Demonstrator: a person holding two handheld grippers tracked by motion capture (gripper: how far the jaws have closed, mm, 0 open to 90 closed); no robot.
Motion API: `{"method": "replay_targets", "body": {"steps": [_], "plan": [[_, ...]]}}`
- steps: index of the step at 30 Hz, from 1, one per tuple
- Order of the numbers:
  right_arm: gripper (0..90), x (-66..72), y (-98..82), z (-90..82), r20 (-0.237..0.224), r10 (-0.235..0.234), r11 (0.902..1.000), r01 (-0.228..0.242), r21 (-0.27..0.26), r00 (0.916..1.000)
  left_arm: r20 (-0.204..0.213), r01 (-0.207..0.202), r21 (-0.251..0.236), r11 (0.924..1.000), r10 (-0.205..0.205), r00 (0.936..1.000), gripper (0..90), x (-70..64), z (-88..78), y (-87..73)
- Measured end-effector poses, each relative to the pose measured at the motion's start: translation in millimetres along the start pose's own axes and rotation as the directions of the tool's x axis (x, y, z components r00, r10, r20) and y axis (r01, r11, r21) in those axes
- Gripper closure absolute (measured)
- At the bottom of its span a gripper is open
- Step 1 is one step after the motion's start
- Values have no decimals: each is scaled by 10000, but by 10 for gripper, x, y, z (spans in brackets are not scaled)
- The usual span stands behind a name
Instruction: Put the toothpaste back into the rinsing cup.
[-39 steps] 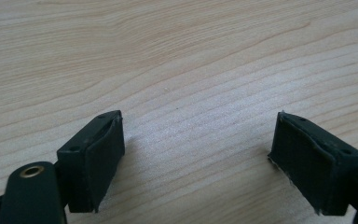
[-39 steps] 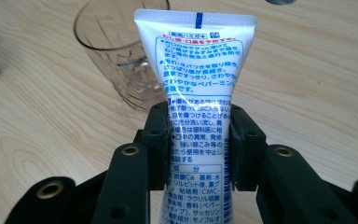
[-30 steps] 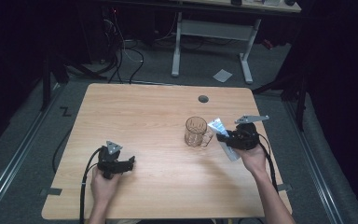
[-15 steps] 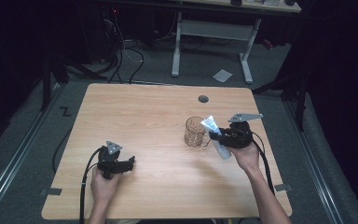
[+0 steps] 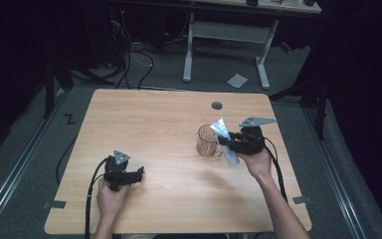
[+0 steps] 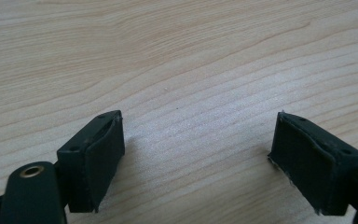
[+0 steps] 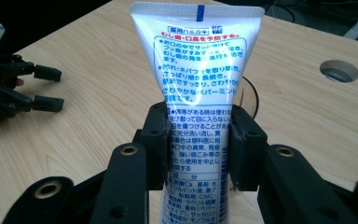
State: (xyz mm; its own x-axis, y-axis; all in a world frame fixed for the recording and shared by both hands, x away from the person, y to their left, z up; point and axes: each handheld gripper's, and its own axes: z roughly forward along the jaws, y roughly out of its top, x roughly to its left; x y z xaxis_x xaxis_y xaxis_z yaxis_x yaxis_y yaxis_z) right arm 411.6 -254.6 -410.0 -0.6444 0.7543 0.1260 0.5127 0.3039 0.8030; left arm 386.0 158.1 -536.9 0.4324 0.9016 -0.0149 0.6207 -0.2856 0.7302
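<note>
Moved toward glass mug (image 5: pixel 208 141): my right tool (image 5: pixel 227 141) clamping toothpaste tube (image 5: pixel 226 141), long axis tilted, mug just left; left tool (image 5: pixel 138 174) open, idle

Right claw (image 5: pixel 227 141) carried toothpaste tube (image 5: pixel 225 142) leftward, now touching glass mug (image 5: pixel 208 141) rim.

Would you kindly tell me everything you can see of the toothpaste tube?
The toothpaste tube is soft white plastic with blue-green print and a flat crimped end bearing a blue mark. It is clamped at mid-length between the right gripper jaws, crimped end up, tilted beside the glass mug above the table. Its cap end is hidden.
</note>
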Motion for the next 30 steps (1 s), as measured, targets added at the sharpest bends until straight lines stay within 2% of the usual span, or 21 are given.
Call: {"method": "replay_targets", "body": {"steps": [4,14,22,30], "plan": [[643,26,64,60,18,-190,9998,190,-53,9998,4,0,1,10000,0,10000,178,1,0,0],[642,44,192,158,-122,-223,9983,216,-537,9997,5,1,-3,10000,-1,10000,177,1,0,0],[640,15,244,184,-198,-102,9967,86,-809,9998,2,8,-8,10000,-8,10000,177,0,0,0],[638,-18,308,161,-45,-96,9941,90,-1080,9999,2,-3,-4,10000,3,10000,177,0,1,0]]}}
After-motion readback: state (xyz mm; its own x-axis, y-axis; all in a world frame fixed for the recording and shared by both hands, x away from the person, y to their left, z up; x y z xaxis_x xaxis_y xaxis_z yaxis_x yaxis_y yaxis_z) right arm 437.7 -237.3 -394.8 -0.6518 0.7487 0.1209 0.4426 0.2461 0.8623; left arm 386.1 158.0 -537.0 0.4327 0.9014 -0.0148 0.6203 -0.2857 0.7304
